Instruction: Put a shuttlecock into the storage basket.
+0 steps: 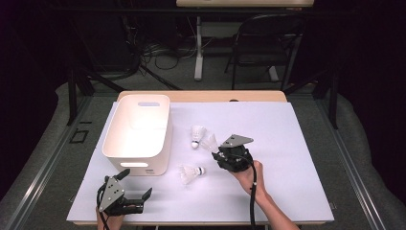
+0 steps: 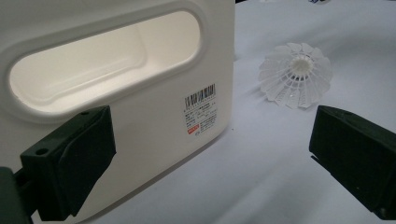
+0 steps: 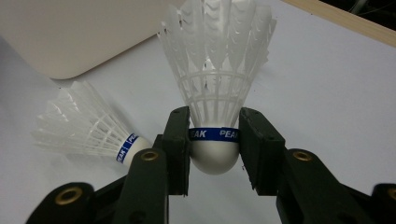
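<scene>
Right gripper (image 3: pixel 214 140) is clamped on a white plastic-skirted shuttlecock with a blue band round its rounded cork (image 3: pixel 214 98): the two black jaws pinch the cork from either side at the band, the skirt pointing away from the hand. Gripping the firm cork rather than the flimsy skirt looks deliberate, as the vanes would likely crush or slip. In the high view the held shuttlecock (image 1: pixel 209 143) sits at the gripper's tip, just off the white table sheet (image 1: pixel 287 143), right of the white rectangular plastic bin with slot handles (image 1: pixel 139 132). Two more shuttlecocks of the same kind lie on the sheet: one near the bin's far corner (image 1: pixel 197 135), one in front of its right side (image 1: pixel 190 174). Probable aim: drop each into the bin, whose open top faces up to receive them. Left gripper (image 1: pixel 125 191) rests low at the near edge, jaws spread apart and empty, pointed at the bin's near wall (image 2: pixel 154 116), possibly placed to steady it.
</scene>
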`<move>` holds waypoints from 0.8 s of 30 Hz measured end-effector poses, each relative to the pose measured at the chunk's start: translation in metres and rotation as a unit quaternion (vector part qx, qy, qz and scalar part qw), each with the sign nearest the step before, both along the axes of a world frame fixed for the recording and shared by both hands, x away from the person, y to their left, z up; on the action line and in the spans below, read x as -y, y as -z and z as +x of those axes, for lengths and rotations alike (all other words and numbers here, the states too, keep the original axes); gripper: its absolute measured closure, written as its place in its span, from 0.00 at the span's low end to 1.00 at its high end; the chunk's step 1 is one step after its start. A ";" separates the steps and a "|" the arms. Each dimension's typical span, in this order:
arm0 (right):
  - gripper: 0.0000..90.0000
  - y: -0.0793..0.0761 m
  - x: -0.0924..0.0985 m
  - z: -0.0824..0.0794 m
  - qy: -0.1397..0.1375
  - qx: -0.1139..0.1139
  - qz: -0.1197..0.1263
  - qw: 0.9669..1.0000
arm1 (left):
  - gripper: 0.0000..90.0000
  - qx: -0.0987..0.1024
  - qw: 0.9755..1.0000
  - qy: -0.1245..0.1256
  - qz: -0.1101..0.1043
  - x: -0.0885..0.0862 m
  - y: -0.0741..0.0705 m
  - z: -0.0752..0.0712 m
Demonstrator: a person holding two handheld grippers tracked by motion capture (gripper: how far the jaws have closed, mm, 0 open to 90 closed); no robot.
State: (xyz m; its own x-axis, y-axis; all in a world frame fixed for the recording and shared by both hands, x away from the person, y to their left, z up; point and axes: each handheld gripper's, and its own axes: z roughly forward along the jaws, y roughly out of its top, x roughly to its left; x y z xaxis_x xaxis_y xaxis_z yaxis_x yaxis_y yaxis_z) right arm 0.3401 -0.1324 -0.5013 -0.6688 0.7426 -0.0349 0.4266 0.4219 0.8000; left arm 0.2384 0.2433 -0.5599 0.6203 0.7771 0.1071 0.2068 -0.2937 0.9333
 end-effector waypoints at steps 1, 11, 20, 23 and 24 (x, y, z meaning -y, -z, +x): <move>0.72 0.000 -0.001 0.000 -0.001 0.000 0.001 1.000 | 0.00 0.000 1.000 0.000 0.000 0.000 0.000 0.000; 0.72 -0.008 -0.007 0.003 -0.011 0.009 -0.003 1.000 | 0.00 -0.002 1.000 0.000 0.000 0.001 0.000 0.000; 0.72 -0.016 -0.011 0.007 -0.020 0.013 -0.004 1.000 | 0.00 -0.002 1.000 0.000 0.000 0.001 0.000 0.000; 0.72 -0.018 -0.013 0.009 -0.022 0.013 -0.005 1.000 | 0.00 -0.001 1.000 0.001 0.001 0.001 0.000 0.000; 0.72 -0.019 -0.014 0.009 -0.023 0.012 -0.004 1.000 | 0.00 -0.001 1.000 0.001 0.001 0.001 0.000 0.000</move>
